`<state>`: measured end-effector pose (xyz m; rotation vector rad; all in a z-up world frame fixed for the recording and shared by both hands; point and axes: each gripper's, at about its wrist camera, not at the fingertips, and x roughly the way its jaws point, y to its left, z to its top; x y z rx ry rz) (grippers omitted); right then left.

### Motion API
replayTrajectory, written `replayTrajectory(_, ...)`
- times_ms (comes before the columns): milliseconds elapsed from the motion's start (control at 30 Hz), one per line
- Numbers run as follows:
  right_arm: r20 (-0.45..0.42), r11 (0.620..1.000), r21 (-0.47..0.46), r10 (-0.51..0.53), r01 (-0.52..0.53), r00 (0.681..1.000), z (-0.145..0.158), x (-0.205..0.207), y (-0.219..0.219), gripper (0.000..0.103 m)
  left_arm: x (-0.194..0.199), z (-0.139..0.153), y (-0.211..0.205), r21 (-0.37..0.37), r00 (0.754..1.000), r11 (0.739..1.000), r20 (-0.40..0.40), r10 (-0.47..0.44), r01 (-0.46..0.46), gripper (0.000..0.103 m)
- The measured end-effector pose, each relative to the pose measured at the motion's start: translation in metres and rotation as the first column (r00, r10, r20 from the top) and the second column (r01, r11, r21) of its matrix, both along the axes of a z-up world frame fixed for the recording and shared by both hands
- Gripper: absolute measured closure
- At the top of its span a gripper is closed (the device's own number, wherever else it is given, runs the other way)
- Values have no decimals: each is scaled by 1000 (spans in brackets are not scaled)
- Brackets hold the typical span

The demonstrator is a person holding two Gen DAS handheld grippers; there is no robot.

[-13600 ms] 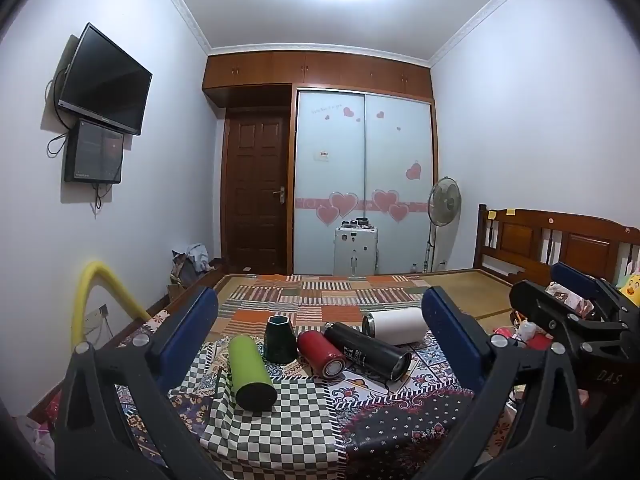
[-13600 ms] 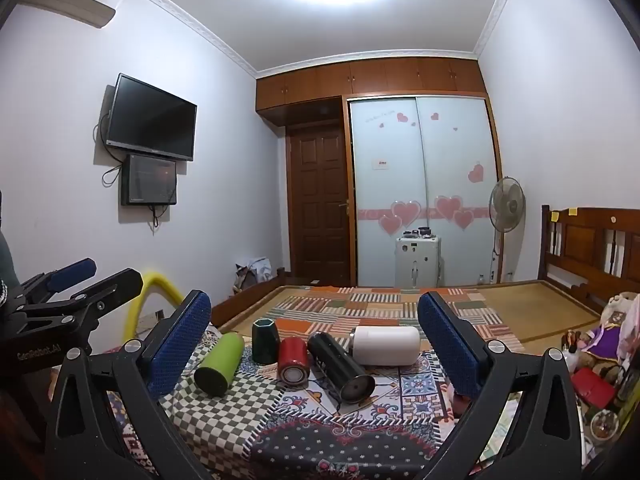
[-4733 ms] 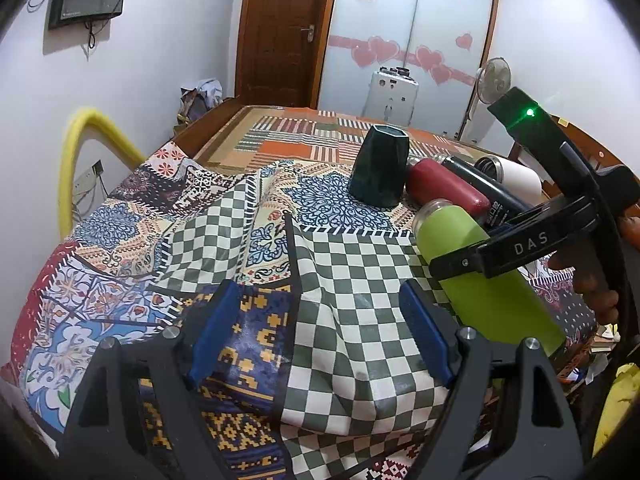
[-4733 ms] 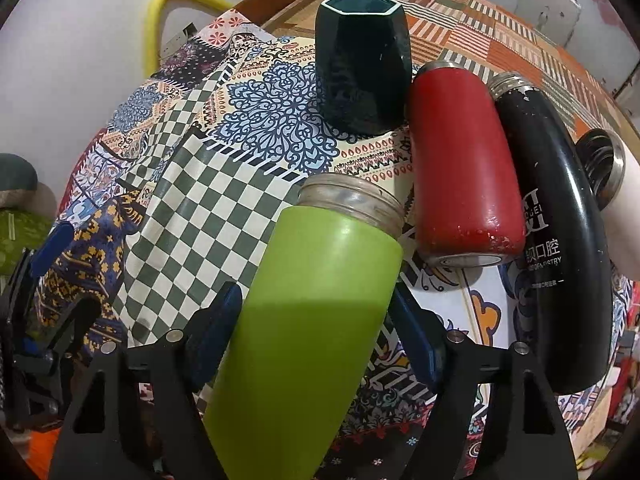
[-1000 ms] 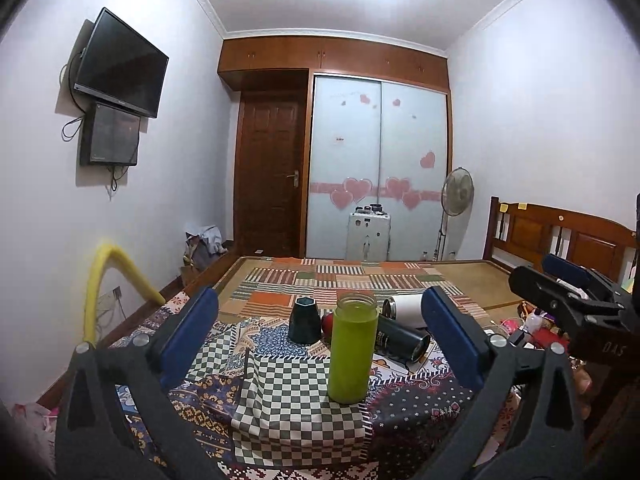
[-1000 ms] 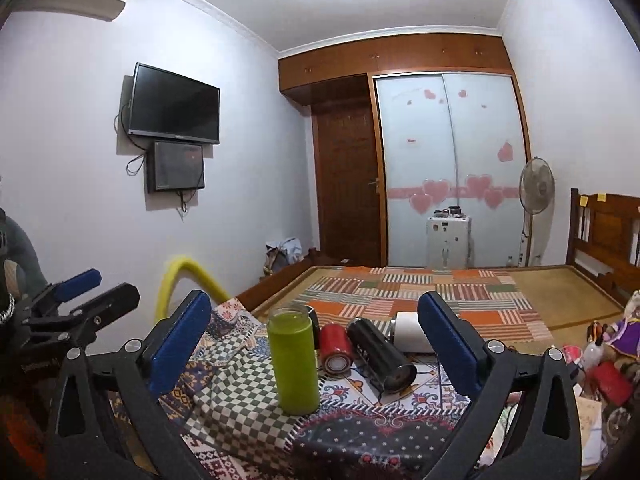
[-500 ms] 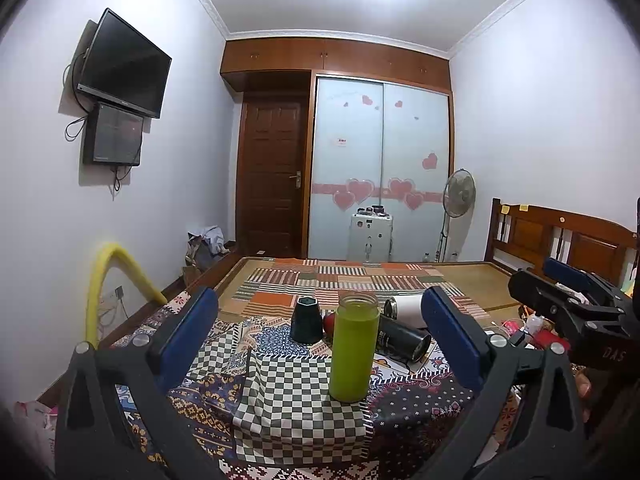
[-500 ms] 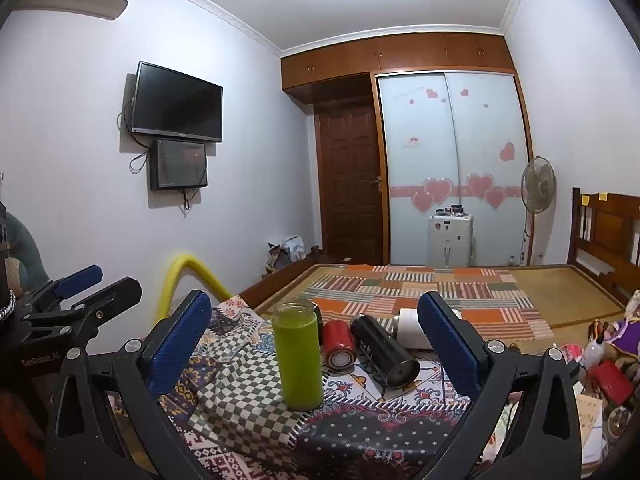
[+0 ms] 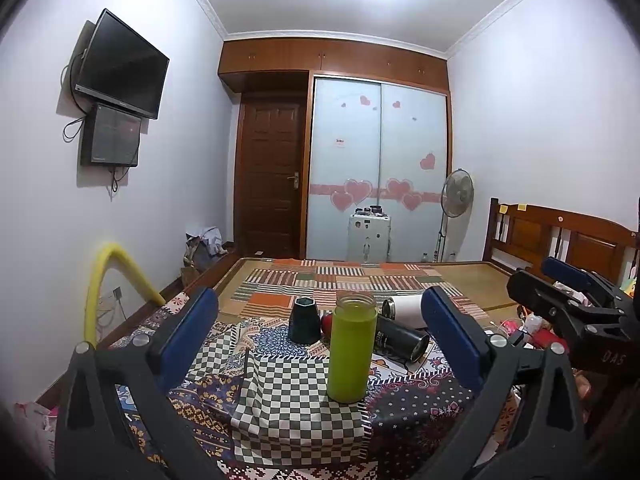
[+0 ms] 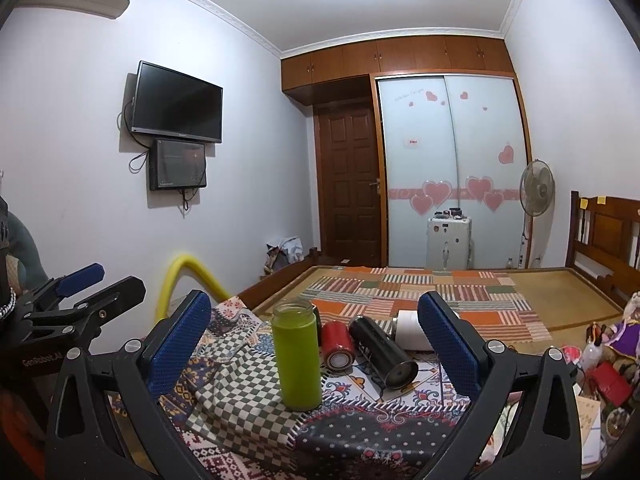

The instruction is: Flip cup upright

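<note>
The left tongs (image 9: 320, 336) are spread wide and hold nothing, their blue pads (image 9: 188, 332) level and pointing forward over the near edge of the tabletop (image 9: 280, 408), which is draped in patchwork cloth. The green cup (image 9: 352, 350) stands upright, mouth up, on the checkered patch of the cloth, framed between the two pads but beyond their tips and touching neither. The right tongs (image 10: 314, 340) are likewise released and wide apart, held level and aimed the same way; in the right wrist view the green cup (image 10: 297, 354) stands ahead of them, closer to the left pad than to the right, clear of both. Each pair of tongs shows at the edge of the other's view: the right tongs (image 9: 576, 304) off to the right side, the left tongs (image 10: 76, 300) off to the left side, both well away from the cup. Just behind the green cup a dark green cup (image 9: 305, 320) sits mouth down, and beside it a red bottle (image 10: 338, 344), a black bottle (image 10: 382, 352) and a white bottle (image 9: 404, 308) lie on their sides. Beyond the tabletop lies a bed (image 10: 440, 292) with a striped patchwork cover, and on the left wall hangs a television (image 10: 176, 108).
</note>
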<state>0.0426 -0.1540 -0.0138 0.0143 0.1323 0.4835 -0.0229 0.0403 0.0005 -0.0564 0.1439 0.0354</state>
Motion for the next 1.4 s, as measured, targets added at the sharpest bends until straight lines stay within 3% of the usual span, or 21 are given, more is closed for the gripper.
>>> replayTrajectory(800, 9, 1000, 23, -18, 18, 1000, 5, 0, -5, 0, 3, -1, -4, 26, 1000, 1000, 5, -11, 10, 0)
replayTrajectory(1400, 9, 1000, 15, -20, 20, 1000, 3, 1, -7, 0, 8, -3, 0, -6, 1000, 1000, -11, -20, 20, 0)
